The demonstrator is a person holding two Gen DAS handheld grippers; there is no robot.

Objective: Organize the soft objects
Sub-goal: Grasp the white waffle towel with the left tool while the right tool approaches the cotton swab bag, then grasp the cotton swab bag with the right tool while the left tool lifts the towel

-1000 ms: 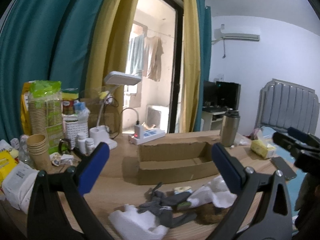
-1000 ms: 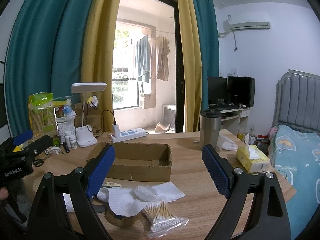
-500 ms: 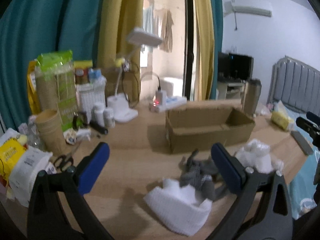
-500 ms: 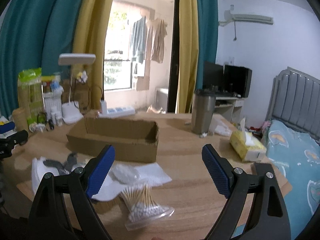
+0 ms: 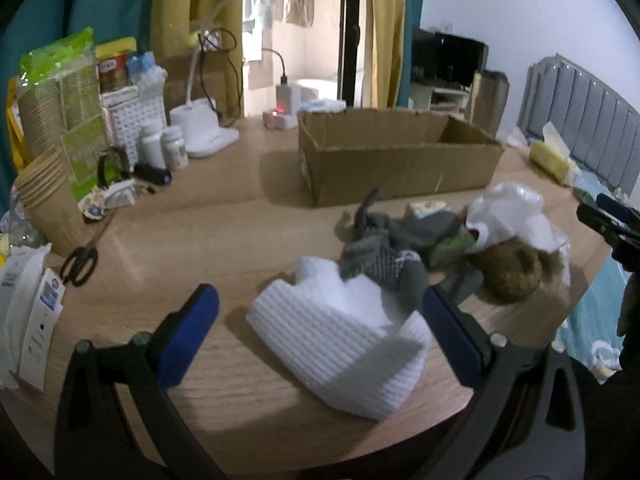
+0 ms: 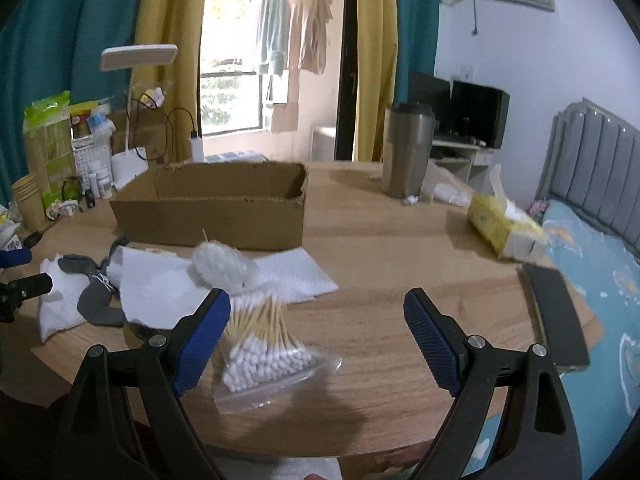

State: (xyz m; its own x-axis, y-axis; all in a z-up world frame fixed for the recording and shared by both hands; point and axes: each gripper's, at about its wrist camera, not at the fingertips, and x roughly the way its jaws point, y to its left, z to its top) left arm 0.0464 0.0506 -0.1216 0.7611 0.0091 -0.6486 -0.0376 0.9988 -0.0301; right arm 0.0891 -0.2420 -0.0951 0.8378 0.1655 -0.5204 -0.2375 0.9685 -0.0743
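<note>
Left gripper [image 5: 320,328] straddles white cloth [image 5: 344,340].

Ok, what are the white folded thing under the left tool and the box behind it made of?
White folded piece: apparently soft knit or ribbed fabric, matte, judging by its fine parallel ridges and slumped edges, though foam wrap is possible. Box: plain brown corrugated cardboard, matte, with ragged cut rims.

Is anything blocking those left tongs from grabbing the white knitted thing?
Nothing visible. The left tongs are open, with the white knitted cloth lying directly ahead between them; grey socks overlap only its far edge.
</note>
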